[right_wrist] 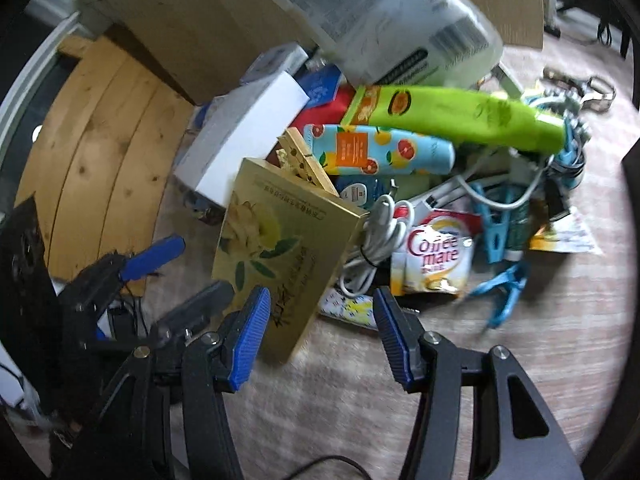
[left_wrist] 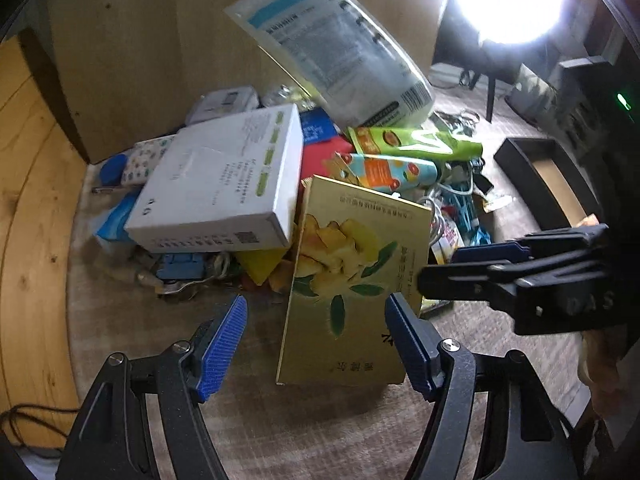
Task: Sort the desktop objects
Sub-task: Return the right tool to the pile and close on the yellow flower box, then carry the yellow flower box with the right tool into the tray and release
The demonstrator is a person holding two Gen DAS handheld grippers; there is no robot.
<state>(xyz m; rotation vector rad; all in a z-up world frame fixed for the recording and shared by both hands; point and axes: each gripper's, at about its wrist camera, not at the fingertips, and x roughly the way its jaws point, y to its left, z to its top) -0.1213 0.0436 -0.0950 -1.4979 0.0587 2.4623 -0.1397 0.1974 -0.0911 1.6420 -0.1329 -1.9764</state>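
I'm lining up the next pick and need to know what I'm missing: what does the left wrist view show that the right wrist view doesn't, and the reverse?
Only the left wrist view shows the black open tray on the right and the blue round cap at the pile's left edge.

Only the right wrist view shows the Coffee mate sachet, the coiled white cable and the blue plastic clothes peg.

Both show the gold flat box with yellow flower print, the white rectangular carton and the green tube. Both grippers are open.

Gold box (left_wrist: 348, 276) w/ yellow flower print; white box (left_wrist: 224, 184) at 10 o'clock; lime-green tube (right_wrist: 472, 120) and pale-blue, citrus-patterned tube (right_wrist: 380, 152) at 1 o'clock.
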